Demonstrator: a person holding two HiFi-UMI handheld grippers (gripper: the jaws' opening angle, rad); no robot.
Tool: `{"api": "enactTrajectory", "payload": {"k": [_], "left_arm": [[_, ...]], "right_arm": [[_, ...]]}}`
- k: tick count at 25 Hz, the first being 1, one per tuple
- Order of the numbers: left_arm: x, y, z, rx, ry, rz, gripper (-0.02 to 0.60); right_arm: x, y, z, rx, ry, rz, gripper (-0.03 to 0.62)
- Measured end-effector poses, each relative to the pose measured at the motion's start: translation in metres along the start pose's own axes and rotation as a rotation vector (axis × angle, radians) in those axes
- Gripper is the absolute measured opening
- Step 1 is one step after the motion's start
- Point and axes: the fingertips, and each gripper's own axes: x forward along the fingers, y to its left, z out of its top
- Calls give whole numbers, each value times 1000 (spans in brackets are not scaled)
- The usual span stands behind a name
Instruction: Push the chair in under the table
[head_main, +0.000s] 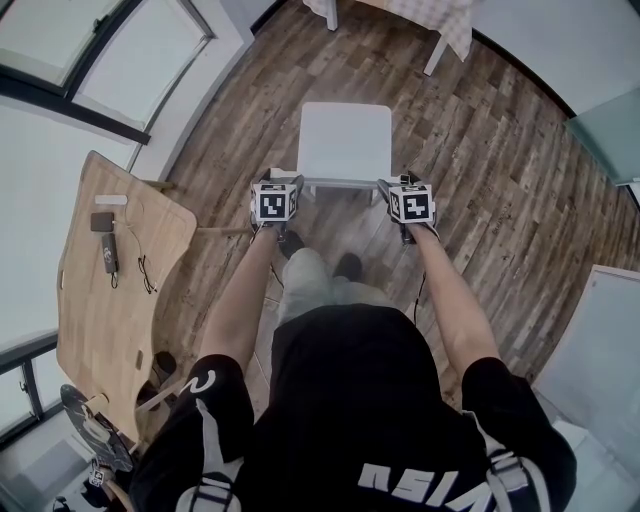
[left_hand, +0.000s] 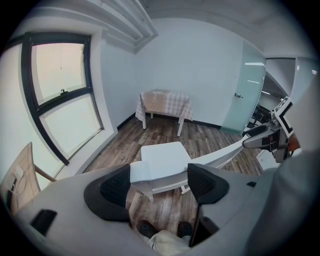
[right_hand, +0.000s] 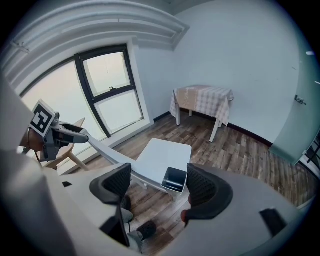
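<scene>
Left claw (left_hand: 159, 179): jaws wide, and the left end of the chair's backrest (left_hand: 141, 172) sits between them!
Right claw (right_hand: 159, 181): wide as well, with the backrest's dark hollow right end close to its right pad.
Chair (head_main: 345, 140): white, on the wood floor (head_main: 480, 150) just ahead of the person, well short of the checked-cloth desk (head_main: 425, 15).
Facing: the seat points at that desk; the backrest rail runs left to right.
Room: open floor ahead, window (left_hand: 60, 85) on the left, wooden desk (head_main: 100, 320) near left, glass door (left_hand: 245, 90) on the right.
</scene>
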Motion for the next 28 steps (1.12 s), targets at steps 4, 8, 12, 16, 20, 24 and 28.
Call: {"api": "enactTrajectory", "payload": {"k": [4,8,12,16,20,24,28], "left_arm": [[0,-2,1,1,5,-1,354],[2,0,0,-5,7,-13,357],[2,-2,1,-5,9,-18,359],[4,-2,3,-9,14,-25,359],[5,-2,1,-19,17,-35,360],[5,-3,2,-20,16,-45,362],[6,-1,3,-23,18,-56,362]], "right_arm": [[-1,0,-1,5,-4,-5,365],[1,0,0,0,-6,-7,367],[1,0,-1,2,-6,-14,370],[1,-3,1,6,-6,-23,373],[2,-2,-1,11,-1,-23,374],[1,-3,-1,17,-1,-25,374],[2,-2,1,21,-7,-29,376]]}}
